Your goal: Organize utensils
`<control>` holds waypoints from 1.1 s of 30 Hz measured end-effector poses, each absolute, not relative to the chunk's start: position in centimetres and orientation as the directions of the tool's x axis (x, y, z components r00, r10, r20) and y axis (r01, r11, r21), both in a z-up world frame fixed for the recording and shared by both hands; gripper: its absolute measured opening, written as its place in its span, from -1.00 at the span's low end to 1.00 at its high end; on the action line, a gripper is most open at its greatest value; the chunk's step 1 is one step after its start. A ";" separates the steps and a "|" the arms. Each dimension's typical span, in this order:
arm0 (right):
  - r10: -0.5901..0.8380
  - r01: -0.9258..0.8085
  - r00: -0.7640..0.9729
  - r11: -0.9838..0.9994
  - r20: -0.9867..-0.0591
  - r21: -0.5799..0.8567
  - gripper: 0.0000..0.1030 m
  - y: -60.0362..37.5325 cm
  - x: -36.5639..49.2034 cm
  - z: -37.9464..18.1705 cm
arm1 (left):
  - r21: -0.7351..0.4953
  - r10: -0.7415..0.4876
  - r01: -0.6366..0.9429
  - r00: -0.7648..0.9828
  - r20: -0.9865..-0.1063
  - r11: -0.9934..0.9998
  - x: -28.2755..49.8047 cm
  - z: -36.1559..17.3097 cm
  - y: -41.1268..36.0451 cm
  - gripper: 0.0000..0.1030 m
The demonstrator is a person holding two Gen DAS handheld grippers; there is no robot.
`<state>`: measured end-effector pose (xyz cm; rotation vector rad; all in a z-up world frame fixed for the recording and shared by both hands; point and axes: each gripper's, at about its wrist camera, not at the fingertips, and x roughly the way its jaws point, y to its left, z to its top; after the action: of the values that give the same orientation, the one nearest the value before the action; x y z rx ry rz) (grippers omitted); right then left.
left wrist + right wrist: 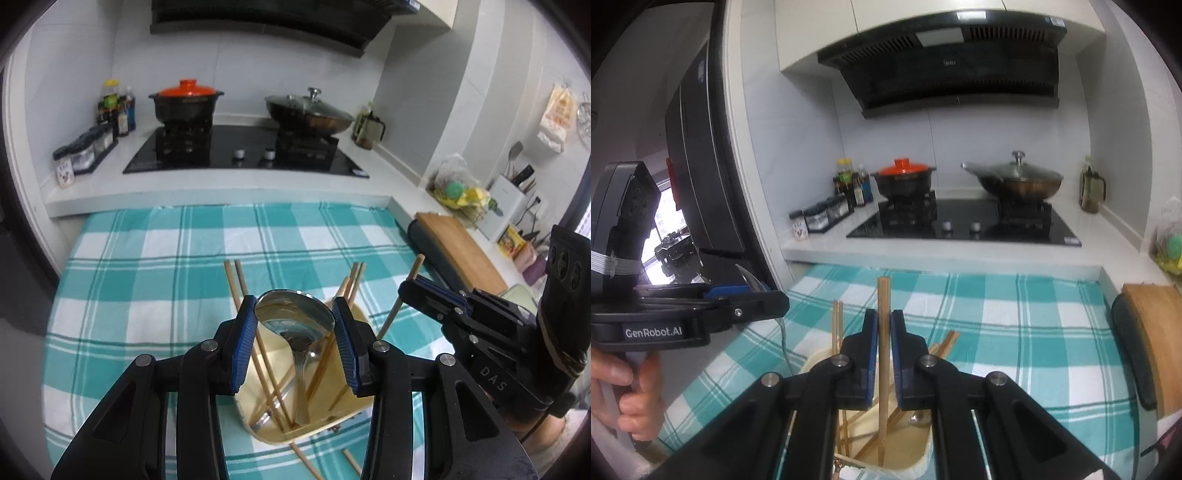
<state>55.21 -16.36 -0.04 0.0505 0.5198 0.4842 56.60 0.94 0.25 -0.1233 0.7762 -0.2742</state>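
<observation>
Grippers [294,325] [882,332] clamping spoon [295,314], chopstick [884,354]

Polished metal spoon [293,314], mirror-glossy bowl, clamped between ribbed blue pads of left hand-held gripper [295,317]; gripper body matt black plastic with bright metal pivot pins. Bare wooden chopstick [884,350], matt, fine-grained, pinched in right hand-held gripper [883,354] of same black plastic. More matt wooden chopsticks [236,284] leaning in cream tray [321,430], smooth, slightly glossy, plastic-looking. Woven teal-and-white check cloth [166,258], soft and matt, spread over near bench. Far bench [221,184] smooth pale stone-like, faint sheen. Hob [243,151] glossy black glass. Far left, pot [186,105] matt black under glossy orange lid. Right, wooden chopping board [458,247], satin finish.
</observation>
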 end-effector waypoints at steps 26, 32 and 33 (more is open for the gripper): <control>0.286 -0.300 0.754 0.951 -0.591 0.077 0.00 -22.9 35.8 -6.6 | -0.073 -0.167 0.177 0.606 -0.777 0.981 31.3 -8.4 6.2 0.92; 0.128 -0.132 0.702 0.990 -0.701 0.048 0.00 -25.4 30.1 -16.2 | -0.112 -0.154 0.110 0.561 -0.813 0.988 29.0 -16.8 3.6 0.92; 0.125 -0.119 0.695 0.991 -0.708 0.059 0.00 -25.8 29.7 -16.9 | -0.112 -0.152 0.106 0.568 -0.809 0.988 28.8 -17.5 3.2 0.92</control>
<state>29.70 -25.84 -16.95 0.0091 0.7901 0.1362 28.81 3.18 -17.52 -0.0527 0.9545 -0.1518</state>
